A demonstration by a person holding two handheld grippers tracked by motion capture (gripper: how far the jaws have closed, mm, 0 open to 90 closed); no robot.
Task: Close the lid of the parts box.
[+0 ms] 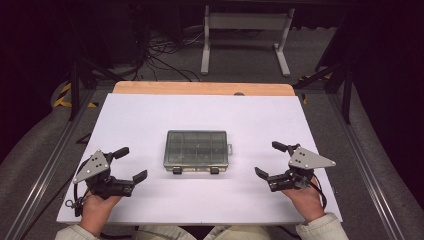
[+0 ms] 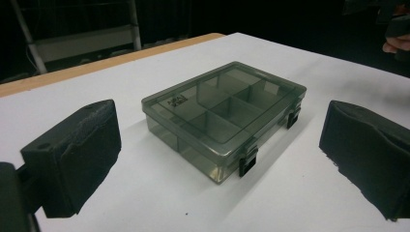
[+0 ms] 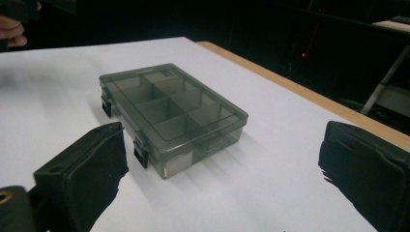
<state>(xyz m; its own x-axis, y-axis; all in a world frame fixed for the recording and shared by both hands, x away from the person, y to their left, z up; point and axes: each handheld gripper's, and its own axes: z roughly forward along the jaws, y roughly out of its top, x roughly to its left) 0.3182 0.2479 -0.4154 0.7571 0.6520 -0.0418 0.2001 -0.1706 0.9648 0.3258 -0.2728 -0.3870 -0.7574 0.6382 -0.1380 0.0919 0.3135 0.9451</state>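
A smoky translucent compartment box (image 1: 196,149) lies flat in the middle of the white table top (image 1: 150,115), its lid down. Two black latches (image 1: 176,170) face the person. My left gripper (image 1: 131,164) rests to the box's left, open, with nothing between its pads. My right gripper (image 1: 268,159) rests to its right, also open and holding nothing. In the left gripper view the box (image 2: 225,108) lies ahead, between and beyond the two black pads (image 2: 82,154). In the right gripper view the box (image 3: 169,113) sits ahead and slightly left, clear of the pads (image 3: 87,179).
A wooden strip (image 1: 200,88) runs along the table's far edge. Beyond it stand a metal frame (image 1: 245,22) and loose cables (image 1: 165,55) on the floor. The other hand (image 2: 396,43) shows at the top right of the left gripper view.
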